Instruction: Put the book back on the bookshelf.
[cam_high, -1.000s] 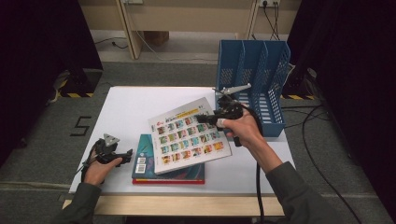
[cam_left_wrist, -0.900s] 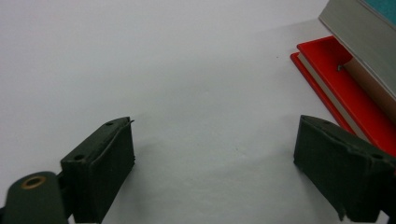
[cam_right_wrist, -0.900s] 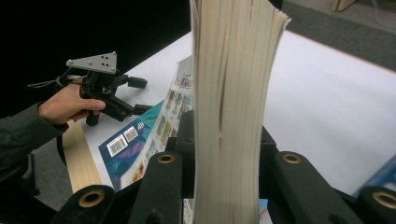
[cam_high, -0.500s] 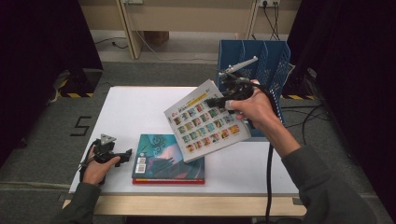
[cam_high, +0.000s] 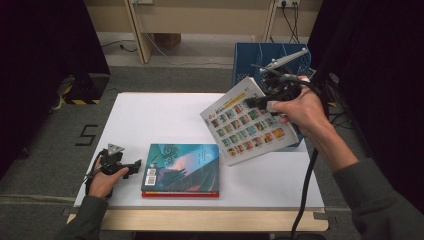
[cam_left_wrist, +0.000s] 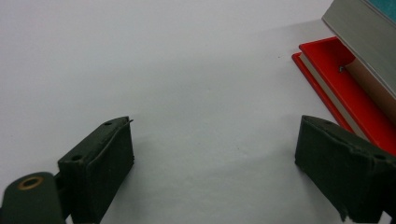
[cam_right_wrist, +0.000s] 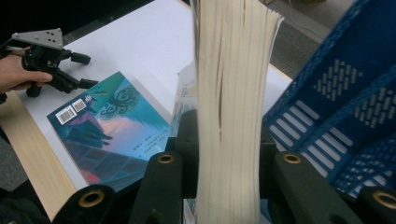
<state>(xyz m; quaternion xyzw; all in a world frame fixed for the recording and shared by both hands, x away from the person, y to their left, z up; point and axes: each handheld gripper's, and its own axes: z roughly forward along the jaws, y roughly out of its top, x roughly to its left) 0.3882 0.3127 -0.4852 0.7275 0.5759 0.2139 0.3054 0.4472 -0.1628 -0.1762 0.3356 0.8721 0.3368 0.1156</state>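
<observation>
The picture book (cam_high: 248, 127) is gripped tight in the right gripper (cam_high: 270, 102) jaws and held up near the blue rack (cam_high: 260, 55); next, it should be slid in upright; the left gripper (cam_high: 118, 165) jaws are spread, holding nothing, on the desk (cam_high: 160, 120).

left tool (cam_high: 134, 166) gaping, right tool (cam_high: 256, 102) clamped, raised

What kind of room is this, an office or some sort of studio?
Probably a lab or recording booth set up for filming handling tasks: dark curtains flank a lone white table, a floor mark reads "5", and the props are just books and a blue file rack.
</observation>
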